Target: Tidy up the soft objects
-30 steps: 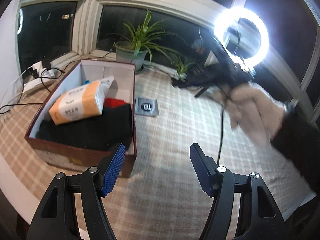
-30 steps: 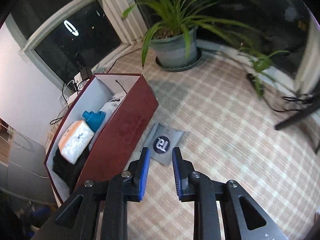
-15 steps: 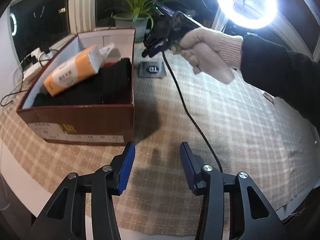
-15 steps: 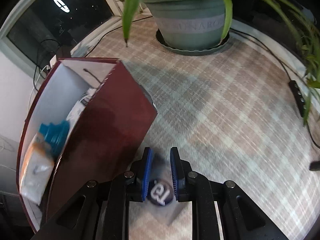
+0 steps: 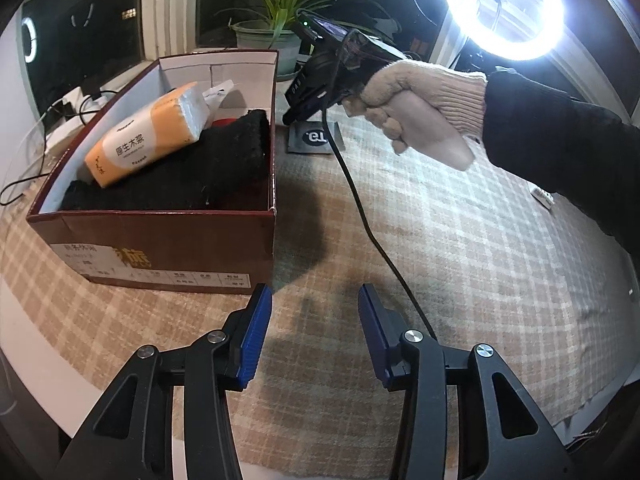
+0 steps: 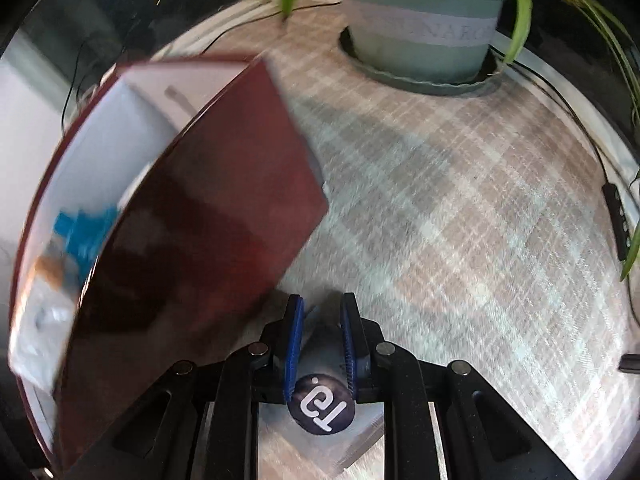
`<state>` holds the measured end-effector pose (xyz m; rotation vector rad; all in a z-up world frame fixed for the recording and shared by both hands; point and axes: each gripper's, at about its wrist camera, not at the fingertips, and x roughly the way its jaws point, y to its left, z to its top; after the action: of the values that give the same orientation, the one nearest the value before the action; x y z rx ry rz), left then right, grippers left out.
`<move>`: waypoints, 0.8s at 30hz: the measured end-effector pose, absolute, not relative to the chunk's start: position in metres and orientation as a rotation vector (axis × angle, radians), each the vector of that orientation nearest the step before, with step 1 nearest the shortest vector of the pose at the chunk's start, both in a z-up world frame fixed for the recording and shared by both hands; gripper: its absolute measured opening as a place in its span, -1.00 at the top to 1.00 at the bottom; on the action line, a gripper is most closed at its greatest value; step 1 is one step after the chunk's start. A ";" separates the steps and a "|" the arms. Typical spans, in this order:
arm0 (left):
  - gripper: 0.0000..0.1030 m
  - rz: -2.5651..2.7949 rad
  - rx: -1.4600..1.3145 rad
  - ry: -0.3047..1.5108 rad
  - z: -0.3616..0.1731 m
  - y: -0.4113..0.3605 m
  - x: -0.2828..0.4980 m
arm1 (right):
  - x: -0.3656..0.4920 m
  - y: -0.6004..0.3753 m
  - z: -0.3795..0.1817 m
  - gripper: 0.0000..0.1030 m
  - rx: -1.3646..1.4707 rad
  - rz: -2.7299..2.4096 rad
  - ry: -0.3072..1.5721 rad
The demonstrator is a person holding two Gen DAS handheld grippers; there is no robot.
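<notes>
Since the earlier frames the right gripper (image 6: 319, 344) has swung in from open cloth and dropped steeply over the grey sachet (image 5: 314, 139), while the left gripper (image 5: 314, 334) has sunk a little and its jaws have just been closing part-way, with nothing between them. The sachet, a flat square packet with a dark round logo, lies on the checked tablecloth (image 5: 460, 248) just beside the far corner of the maroon shoebox (image 5: 160, 240), outside it. In the right wrist view the packet sits directly under the right fingertips, its logo showing below the blue pads (image 6: 294, 340); the jaws stand narrowly parted and do not appear to pinch it yet. The right hand (image 5: 416, 100), gloved, is plainly the nearer; the left gripper hangs half open and empty over the cloth by the box's near end, well apart from the packet. The box already holds an orange tissue pack (image 5: 148, 136) resting on black knitwear (image 5: 192, 176). Judged from this, the coming move is a near-vertical pinch on a thin, flat, limp thing; its lie flush on the cloth makes a missed edge likely.
</notes>
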<state>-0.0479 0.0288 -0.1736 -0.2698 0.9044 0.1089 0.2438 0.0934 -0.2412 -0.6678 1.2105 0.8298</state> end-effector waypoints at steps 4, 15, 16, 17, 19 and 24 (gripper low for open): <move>0.16 0.102 -0.275 0.897 -0.172 0.028 -0.048 | 0.227 0.083 -0.242 0.67 -0.747 0.847 1.210; 0.16 0.087 -0.294 0.869 -0.162 0.028 -0.054 | 0.186 0.013 -0.235 0.67 -0.826 0.835 1.212; 0.16 0.081 -0.299 0.867 -0.162 0.028 -0.054 | 0.184 0.004 -0.233 0.67 -0.819 0.830 1.217; 0.16 0.071 -0.303 0.864 -0.161 0.026 -0.053 | 0.181 -0.006 -0.232 0.67 -0.810 0.821 1.220; 0.16 0.052 -0.303 0.859 -0.159 0.022 -0.052 | 0.177 -0.028 -0.229 0.67 -0.793 0.795 1.223; 0.16 -0.013 -0.271 0.848 -0.150 0.007 -0.041 | 0.168 -0.087 -0.201 0.67 -0.619 0.765 1.183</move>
<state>-0.0415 0.0073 -0.1500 -0.2709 0.8478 -0.0127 0.1683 -0.0870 -0.2005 -0.6191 1.1829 0.7647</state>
